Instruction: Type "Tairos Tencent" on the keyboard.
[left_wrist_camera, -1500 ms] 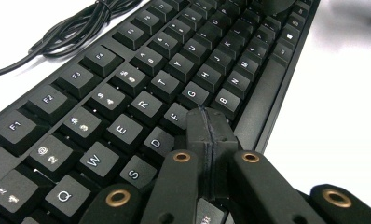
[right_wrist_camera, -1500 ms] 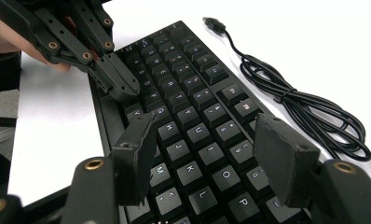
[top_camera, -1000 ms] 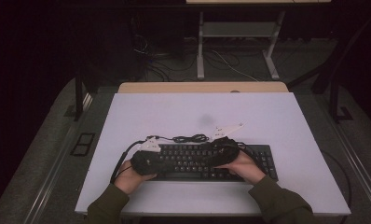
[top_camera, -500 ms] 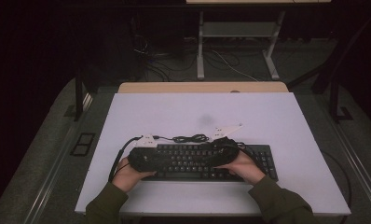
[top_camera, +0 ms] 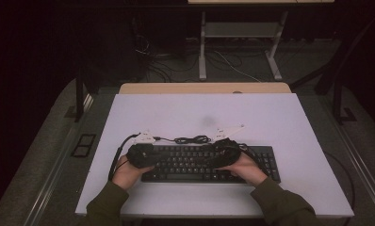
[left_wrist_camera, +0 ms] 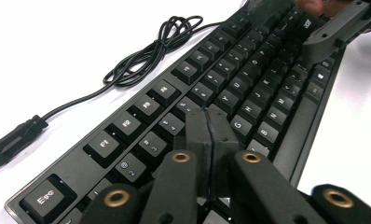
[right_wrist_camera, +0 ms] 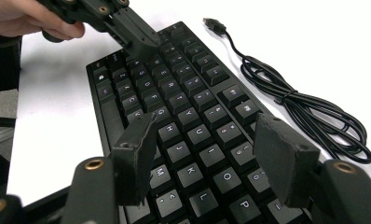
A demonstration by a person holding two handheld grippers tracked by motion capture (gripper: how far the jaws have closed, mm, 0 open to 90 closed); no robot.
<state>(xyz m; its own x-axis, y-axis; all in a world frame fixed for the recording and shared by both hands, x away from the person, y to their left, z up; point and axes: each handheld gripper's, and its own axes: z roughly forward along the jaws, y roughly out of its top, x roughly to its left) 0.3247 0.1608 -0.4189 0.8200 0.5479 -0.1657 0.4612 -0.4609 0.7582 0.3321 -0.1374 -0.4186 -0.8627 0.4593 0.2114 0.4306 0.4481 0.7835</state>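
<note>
A black keyboard (top_camera: 195, 165) lies across the near half of the white table (top_camera: 199, 113). Its black cable (top_camera: 190, 139) sits coiled just behind it, ending in a USB plug (left_wrist_camera: 16, 140). My left gripper (top_camera: 153, 157) is over the keyboard's left end, its jaws shut together with nothing between them, tips (left_wrist_camera: 209, 126) just above the letter keys (left_wrist_camera: 249, 107). My right gripper (top_camera: 217, 156) hovers over the keyboard's right-middle part. It (right_wrist_camera: 207, 140) stands open, jaws wide apart above the keys (right_wrist_camera: 197, 135), holding nothing. The left gripper (right_wrist_camera: 127, 28) also appears at the top left of the right gripper view.
The coiled cable (right_wrist_camera: 309, 107) lies on the bare table beside the keyboard's far edge. A wooden strip (top_camera: 204, 88) borders the table's back. Beyond it on the dark floor stand a desk frame (top_camera: 242, 42) and loose cables (top_camera: 157, 61).
My left gripper has drifted slightly to the left along the keyboard's end. The right gripper and the keyboard have stayed where they were.
</note>
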